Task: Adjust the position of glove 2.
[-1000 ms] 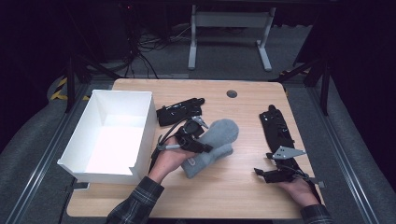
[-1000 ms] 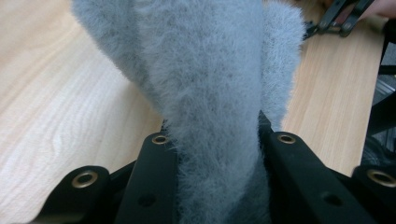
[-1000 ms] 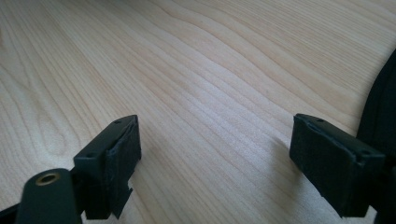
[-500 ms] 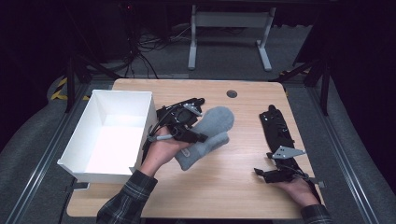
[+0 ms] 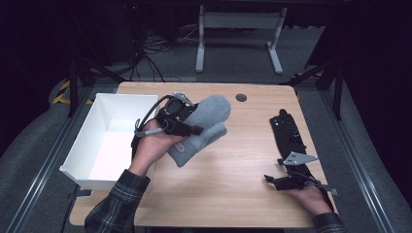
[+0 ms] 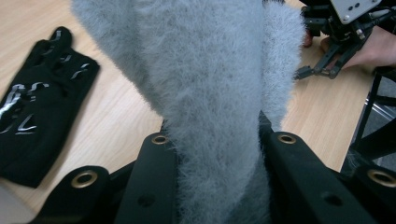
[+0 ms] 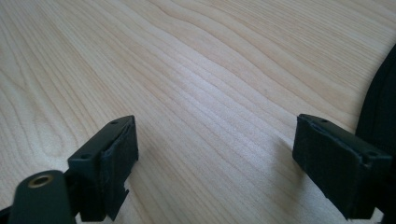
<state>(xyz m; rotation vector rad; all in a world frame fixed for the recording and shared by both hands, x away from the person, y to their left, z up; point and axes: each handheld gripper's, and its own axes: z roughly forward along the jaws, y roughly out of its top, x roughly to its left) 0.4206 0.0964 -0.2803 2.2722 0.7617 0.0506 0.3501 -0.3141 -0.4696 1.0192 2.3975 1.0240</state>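
A fluffy grey mitten point(image 5: 208, 121) hangs above the wooden table point(image 5: 228, 194), and my left gripper point(image 5: 193, 128) is shut on its cuff end. In the left gripper view the mitten point(image 6: 201, 79) fills the gap between both jaws and is squeezed by them. My right gripper point(image 5: 274, 171) rests on the table at the front right, open with nothing between its pads point(image 7: 119, 154). A long black glove point(image 5: 287, 130) lies just behind it, and its edge point(image 7: 380, 107) shows beside the right jaw.
A white open box point(image 5: 80, 141) stands at the table's left, close beside the left hand. In the left gripper view a black glove with silvery print point(image 6: 37, 102) lies on the wood. A small dark hole point(image 5: 240, 97) sits near the far edge.
The left gripper has lifted the mitten off the table and carried it left and toward the back, nearer the white box. The right gripper has stayed still.
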